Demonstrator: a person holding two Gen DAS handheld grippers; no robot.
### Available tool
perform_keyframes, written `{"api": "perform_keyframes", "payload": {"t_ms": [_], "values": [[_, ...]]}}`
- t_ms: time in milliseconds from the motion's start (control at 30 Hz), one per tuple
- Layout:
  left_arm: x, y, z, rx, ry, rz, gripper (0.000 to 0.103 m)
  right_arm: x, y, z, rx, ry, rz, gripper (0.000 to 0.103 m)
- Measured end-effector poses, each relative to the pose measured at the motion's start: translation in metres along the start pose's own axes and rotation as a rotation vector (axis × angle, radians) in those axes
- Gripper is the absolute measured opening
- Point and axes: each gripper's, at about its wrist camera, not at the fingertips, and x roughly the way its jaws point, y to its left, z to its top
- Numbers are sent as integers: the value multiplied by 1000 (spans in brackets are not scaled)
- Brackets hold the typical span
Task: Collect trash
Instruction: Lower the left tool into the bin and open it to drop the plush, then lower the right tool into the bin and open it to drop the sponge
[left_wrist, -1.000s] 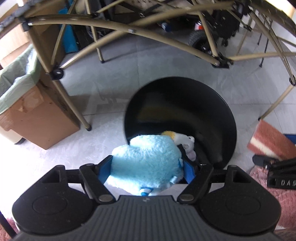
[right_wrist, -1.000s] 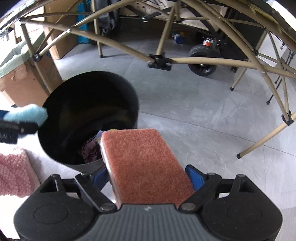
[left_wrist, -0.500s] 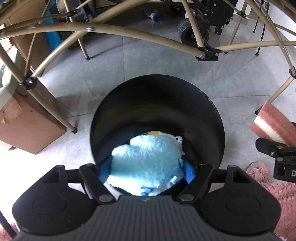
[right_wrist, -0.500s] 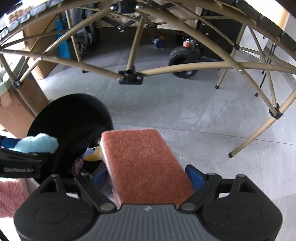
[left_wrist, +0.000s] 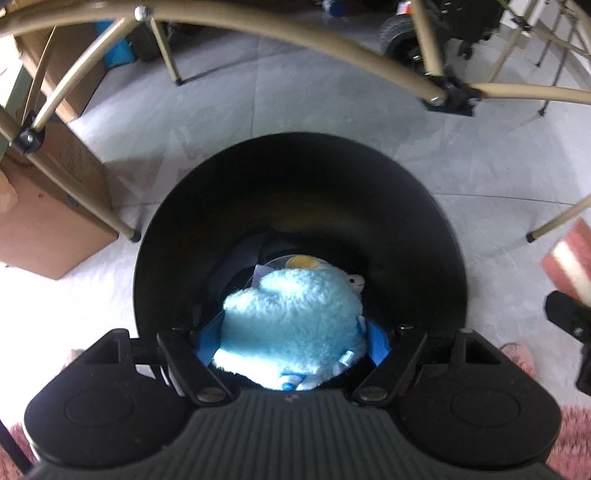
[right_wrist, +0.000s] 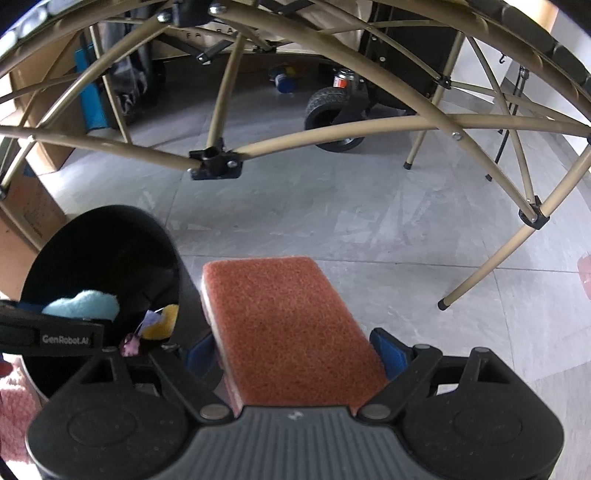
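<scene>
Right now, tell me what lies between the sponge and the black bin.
Nothing: in the right wrist view the sponge is held beside the black bin, and only grey floor shows between them.

The left gripper (left_wrist: 293, 332) points steeply down over the open mouth of a black bin (left_wrist: 299, 184), its jaws clamped on a fluffy light-blue plush toy (left_wrist: 291, 325) that hangs inside the rim. Below the toy, a yellow scrap (left_wrist: 303, 262) lies in the bin. A cardboard box (left_wrist: 44, 214) stands on the grey tiled floor (left_wrist: 295, 103) to the left, tan metal frame tubes (left_wrist: 295, 40) cross the far side, and the red sponge (left_wrist: 570, 258) shows at the right edge.
</scene>
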Motion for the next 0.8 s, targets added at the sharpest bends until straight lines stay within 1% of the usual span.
{"api": "perform_keyframes", "payload": {"t_ms": [167,267,567,800], "values": [[12,3,5,-41,39,13,80,7,-1,5,10,6,-15,86],[13,4,7,-50,33,29,83,10,-1,7,13,6,-20,86],[7,4,5,-75,27,36,94,8,2,10,-2,-12,-12,86],[3,6,7,-70,17,45,96,5,4,11,-18,-25,-1,86]]}}
